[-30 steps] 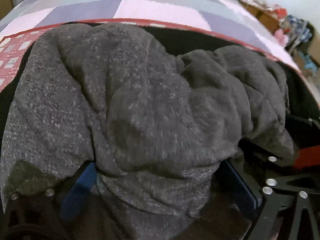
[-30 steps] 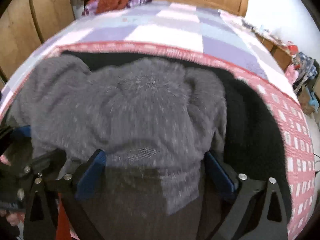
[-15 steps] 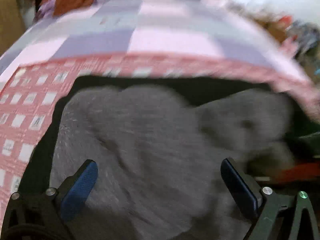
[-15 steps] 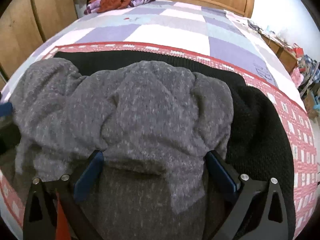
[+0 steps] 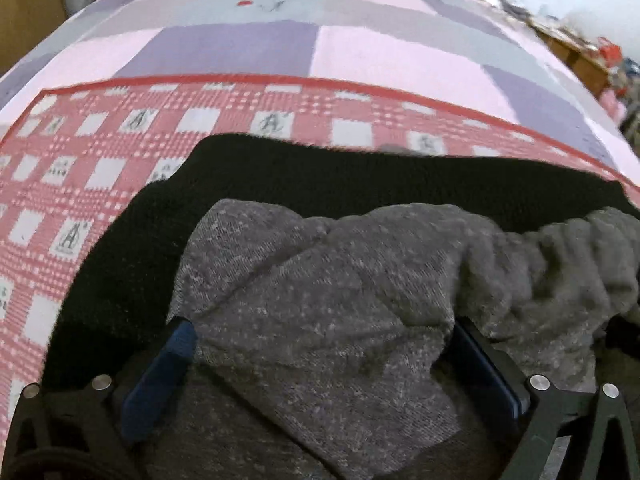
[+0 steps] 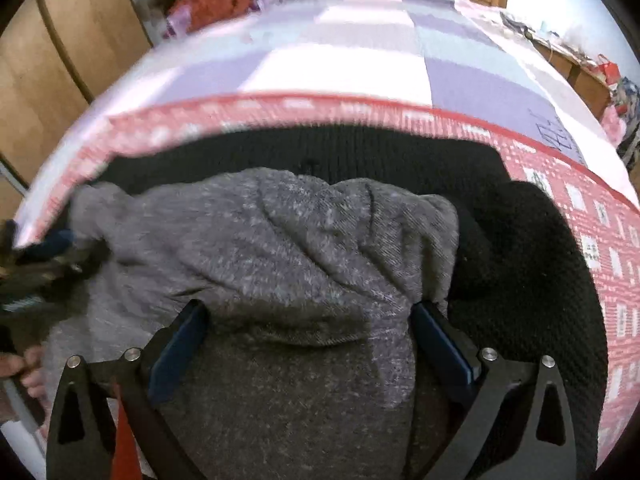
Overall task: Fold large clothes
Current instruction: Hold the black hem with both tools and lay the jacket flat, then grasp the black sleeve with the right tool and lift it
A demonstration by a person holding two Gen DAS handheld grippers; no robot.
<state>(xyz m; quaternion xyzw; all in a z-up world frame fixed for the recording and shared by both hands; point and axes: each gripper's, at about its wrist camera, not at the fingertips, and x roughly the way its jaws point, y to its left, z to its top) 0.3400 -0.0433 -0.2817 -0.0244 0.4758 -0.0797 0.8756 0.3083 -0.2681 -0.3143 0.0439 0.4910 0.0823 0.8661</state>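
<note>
since a second ago the grey garment [image 5: 340,320] has dropped lower, baring more of the black garment [image 5: 360,176] and red-checked cloth [image 5: 100,168] on the bed [image 5: 248,44]. left gripper [image 5: 320,360] and right gripper [image 6: 308,344] — jaws wide, grey fabric bunched between the blue pads.

Beyond the black garment [image 5: 360,176] we see open bed [image 5: 400,60]; bunched grey sweater [image 5: 340,300] blocks its near side.
</note>
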